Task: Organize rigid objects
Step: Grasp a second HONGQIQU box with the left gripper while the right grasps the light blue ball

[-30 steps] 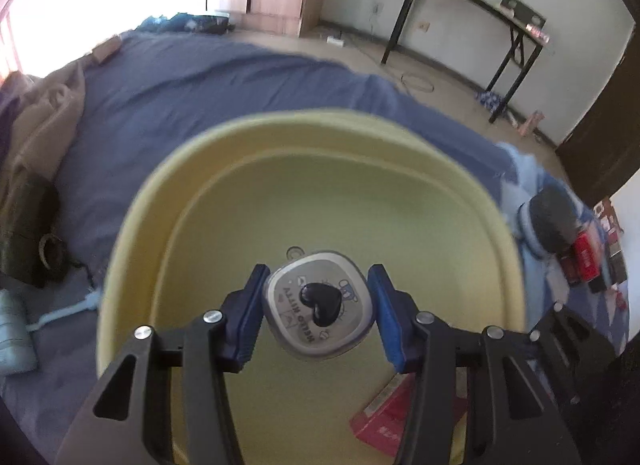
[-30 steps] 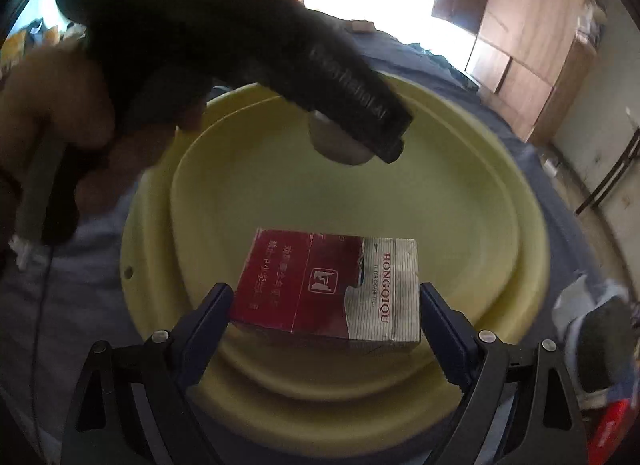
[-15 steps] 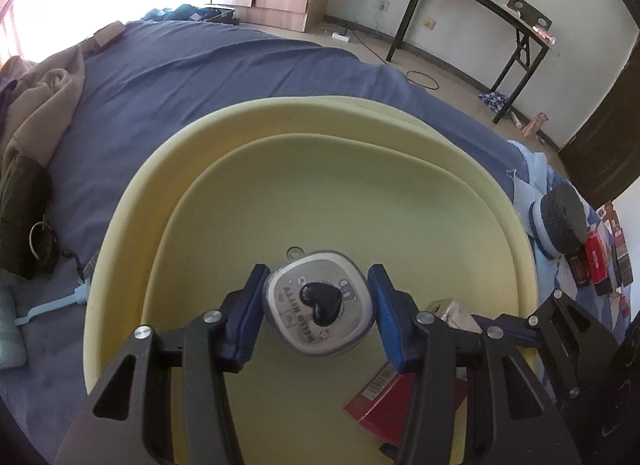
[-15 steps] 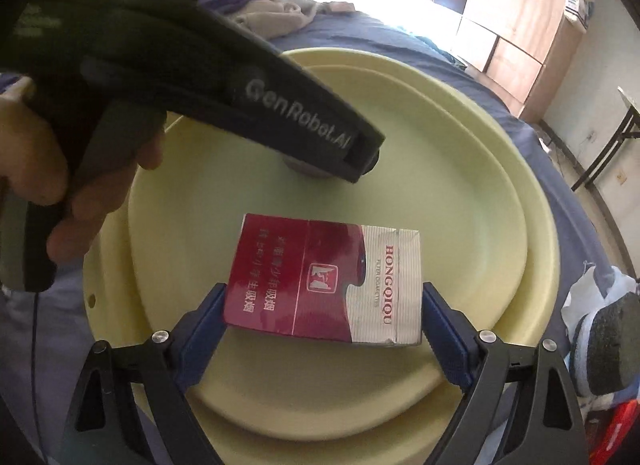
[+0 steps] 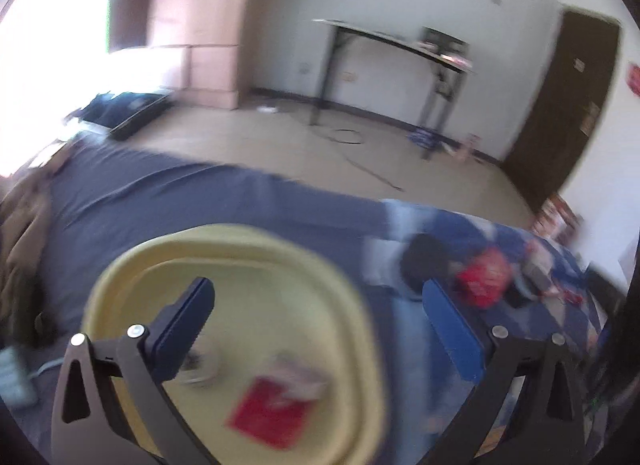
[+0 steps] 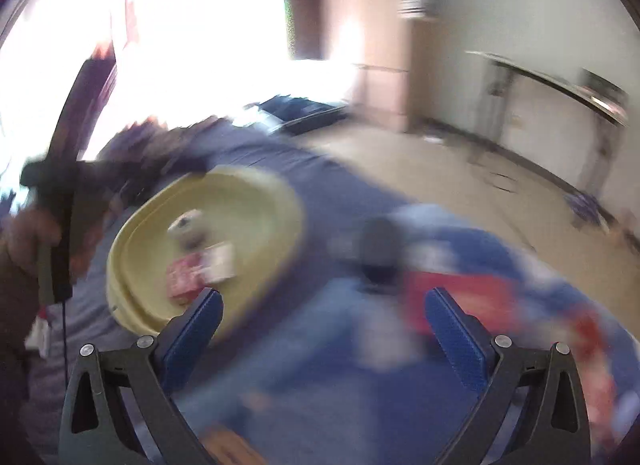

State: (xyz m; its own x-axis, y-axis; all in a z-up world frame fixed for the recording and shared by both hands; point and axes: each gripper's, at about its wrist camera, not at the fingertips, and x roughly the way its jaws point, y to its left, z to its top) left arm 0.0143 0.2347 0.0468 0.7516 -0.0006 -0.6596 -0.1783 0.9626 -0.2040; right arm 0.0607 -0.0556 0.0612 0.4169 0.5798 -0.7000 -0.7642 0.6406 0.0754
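Left gripper (image 5: 318,317): jaws opening, spread wide, nothing between the pads. Below and slightly left of it sits a pale yellow basin (image 5: 120,285) on a dark blue bedsheet (image 5: 192,193). Inside the basin lie a round silver tin (image 5: 200,361), just beside the left finger, and a red cigarette pack (image 5: 276,409), between the two fingers in view but well below them. Right gripper (image 6: 324,317): jaws likewise opening and empty, held over blurred blue fabric. The basin (image 6: 280,201) lies ahead and to its left, with the tin (image 6: 186,227) and the pack (image 6: 196,271) touching or nearly so. A blurred red packet (image 6: 460,297) lies ahead, near the right finger.
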